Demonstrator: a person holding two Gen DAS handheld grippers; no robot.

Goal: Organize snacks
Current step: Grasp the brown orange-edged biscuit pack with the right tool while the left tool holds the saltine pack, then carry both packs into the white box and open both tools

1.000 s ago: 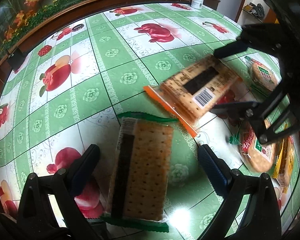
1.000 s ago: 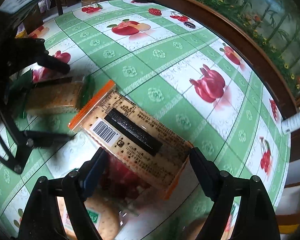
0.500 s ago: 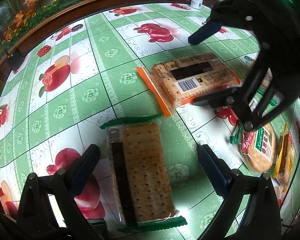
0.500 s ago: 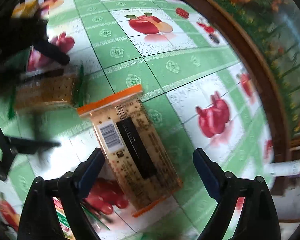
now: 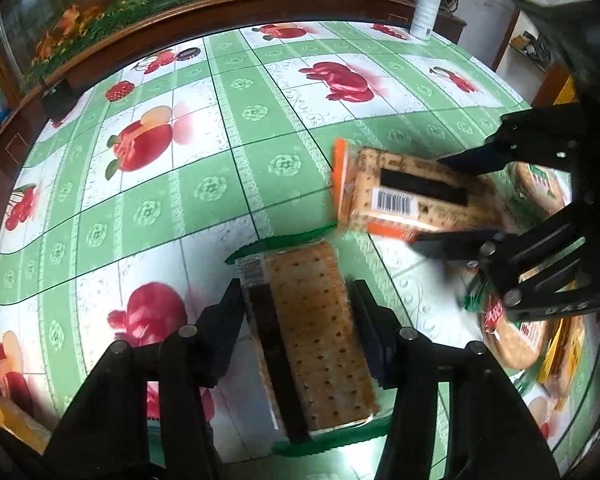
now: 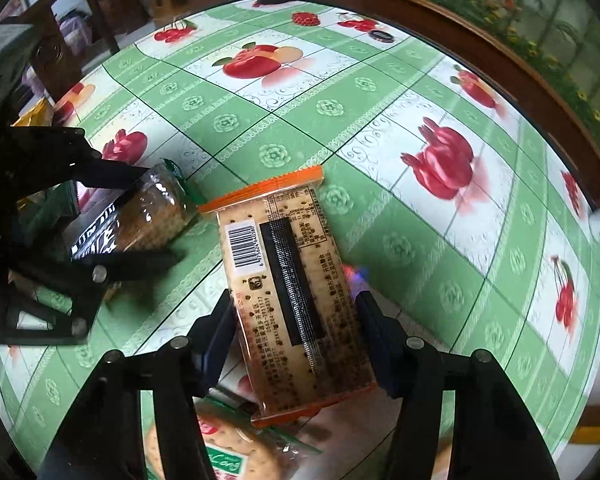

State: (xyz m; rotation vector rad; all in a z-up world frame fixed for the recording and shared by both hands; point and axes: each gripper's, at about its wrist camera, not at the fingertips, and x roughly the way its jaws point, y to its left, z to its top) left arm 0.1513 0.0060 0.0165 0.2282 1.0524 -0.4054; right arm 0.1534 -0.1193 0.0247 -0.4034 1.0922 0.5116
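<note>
While its jaws had just been closing, the left gripper (image 5: pixel 298 320) clamped the green-edged cracker pack (image 5: pixel 320 344) by its long sides, low over the fruit-print tablecloth (image 5: pixel 172 184). Just right of it, the right gripper (image 6: pixel 296 336), jaws also just closed in, pinched the orange-edged cracker pack (image 6: pixel 288 288), barcode up. Round biscuit packs (image 5: pixel 516 336) lay further right, near the table's edge, partly hidden behind that gripper.

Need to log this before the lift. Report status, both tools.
Left tool just closed on green-edged cracker pack. Right tool just closed on orange-edged pack. Round cracker packs beside.
</note>
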